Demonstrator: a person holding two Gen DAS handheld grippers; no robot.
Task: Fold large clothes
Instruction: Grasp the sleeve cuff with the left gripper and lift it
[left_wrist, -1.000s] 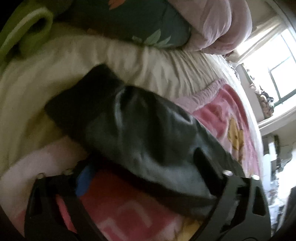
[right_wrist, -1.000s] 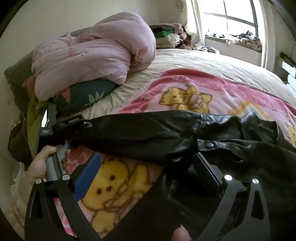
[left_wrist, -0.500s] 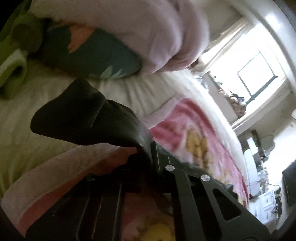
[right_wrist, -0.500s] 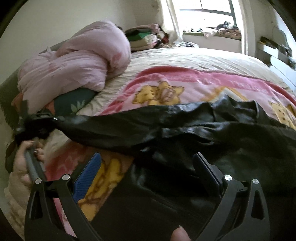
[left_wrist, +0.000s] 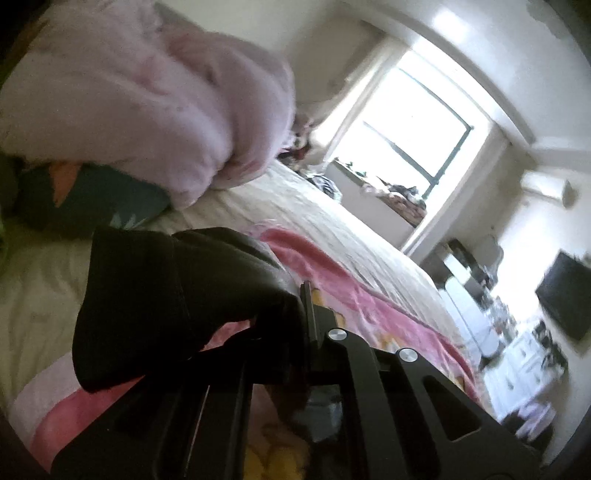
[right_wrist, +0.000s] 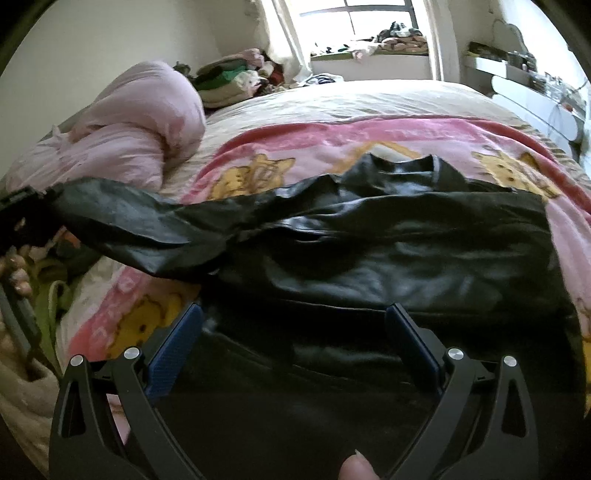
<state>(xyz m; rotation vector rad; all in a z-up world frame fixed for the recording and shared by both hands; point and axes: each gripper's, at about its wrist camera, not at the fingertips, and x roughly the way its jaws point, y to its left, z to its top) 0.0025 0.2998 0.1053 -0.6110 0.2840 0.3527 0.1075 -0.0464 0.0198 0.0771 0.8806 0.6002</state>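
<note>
Nearest in the right wrist view, the right gripper (right_wrist: 293, 332) hangs with its jaws spread wide and nothing between them, over the hem of one black leather jacket (right_wrist: 388, 251). The jacket lies across the near half of the bed (right_wrist: 351, 98), on a pink blanket (right_wrist: 332, 136) printed with three visible yellow bears; its lettering is too blurred to read. One sleeve (right_wrist: 122, 218) stretches left, off the blanket, to the left gripper (left_wrist: 301, 314), whose jaws are clamped fully together on the sleeve's cuff (left_wrist: 166, 295), held by a hand (right_wrist: 16, 266). Farther left lies a bunched pale pink duvet (right_wrist: 140, 129). Beyond it sits one pile of folded clothes (right_wrist: 229, 79), then the window (right_wrist: 369, 16).
</note>
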